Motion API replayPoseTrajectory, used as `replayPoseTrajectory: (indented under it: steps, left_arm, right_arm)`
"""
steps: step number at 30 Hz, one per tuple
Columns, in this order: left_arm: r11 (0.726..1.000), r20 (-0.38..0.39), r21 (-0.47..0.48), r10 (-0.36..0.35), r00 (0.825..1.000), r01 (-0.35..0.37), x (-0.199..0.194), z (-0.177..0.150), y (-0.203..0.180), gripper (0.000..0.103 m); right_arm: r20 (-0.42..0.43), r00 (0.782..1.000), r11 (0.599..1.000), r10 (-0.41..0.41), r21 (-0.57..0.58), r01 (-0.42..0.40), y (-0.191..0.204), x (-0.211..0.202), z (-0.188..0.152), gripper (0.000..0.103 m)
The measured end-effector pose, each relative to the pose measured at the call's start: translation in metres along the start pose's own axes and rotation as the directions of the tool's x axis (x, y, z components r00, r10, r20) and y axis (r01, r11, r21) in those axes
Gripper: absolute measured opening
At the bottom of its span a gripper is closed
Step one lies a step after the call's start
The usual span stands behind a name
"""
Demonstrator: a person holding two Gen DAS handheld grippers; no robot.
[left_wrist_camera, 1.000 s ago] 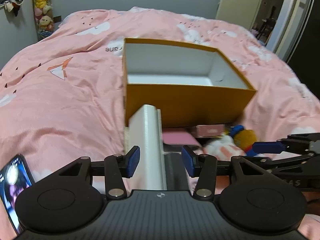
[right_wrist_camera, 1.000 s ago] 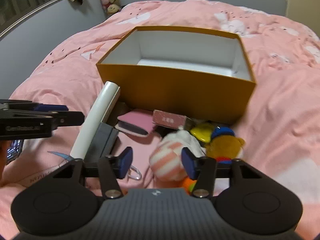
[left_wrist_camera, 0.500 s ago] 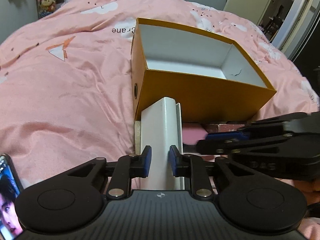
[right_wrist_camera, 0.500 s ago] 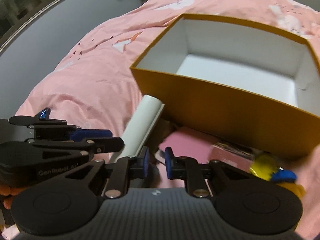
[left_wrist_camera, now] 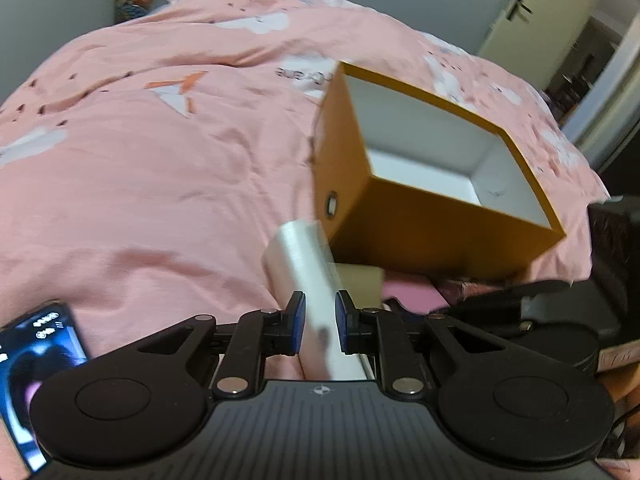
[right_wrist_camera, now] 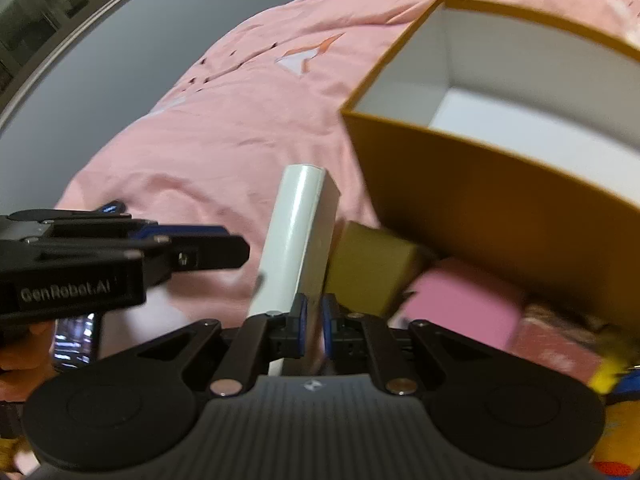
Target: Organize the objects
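Both sets of jaws have just been closing since a second ago, and now I've got the white tube [left_wrist_camera: 304,272] between each. My left gripper [left_wrist_camera: 320,322] is clamped on the tube's near end, blue pads pressed to its sides. My right gripper [right_wrist_camera: 314,324] is clenched too; in its view the pads pinch a thin white edge low on the tube [right_wrist_camera: 296,236], though blur keeps me from being sure what part. Just beyond, the tube's far end points at the near corner of the orange box [left_wrist_camera: 420,224], open-topped on the pink duvet [left_wrist_camera: 160,168]. A tan block [right_wrist_camera: 368,268] sits against the box's front wall, a pink flat item [right_wrist_camera: 460,304] beside it. A lit phone [left_wrist_camera: 28,364] lies well left of the box.
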State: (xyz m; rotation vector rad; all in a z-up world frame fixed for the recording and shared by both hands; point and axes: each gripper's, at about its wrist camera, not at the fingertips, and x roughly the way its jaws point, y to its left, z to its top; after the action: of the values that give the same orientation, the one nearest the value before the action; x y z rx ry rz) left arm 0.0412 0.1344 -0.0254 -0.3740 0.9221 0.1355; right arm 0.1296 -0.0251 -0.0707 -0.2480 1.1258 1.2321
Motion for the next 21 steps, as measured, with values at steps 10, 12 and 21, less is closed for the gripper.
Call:
replayPoseTrajectory:
  steps: [10, 12, 21]
  left_arm:
    - [0.992, -0.062, -0.115, 0.048, 0.997, -0.055, 0.02, -0.001, 0.017, 0.054]
    - [0.991, -0.078, -0.102, 0.08, 0.994, -0.088, 0.028, -0.001, 0.015, 0.054]
    - [0.983, -0.144, -0.091, 0.143, 0.979, -0.157, 0.062, -0.002, 0.018, 0.056]
  right_arm:
    - [-0.053, 0.993, 0.994, 0.107, 0.021, -0.106, 0.012, 0.027, 0.008, 0.011]
    - [-0.056, 0.991, 0.993, 0.118, 0.028, -0.117, 0.011, 0.031, 0.008, 0.011]
    - [-0.055, 0.992, 0.993, 0.113, 0.017, -0.113, 0.011, 0.035, 0.009, 0.012]
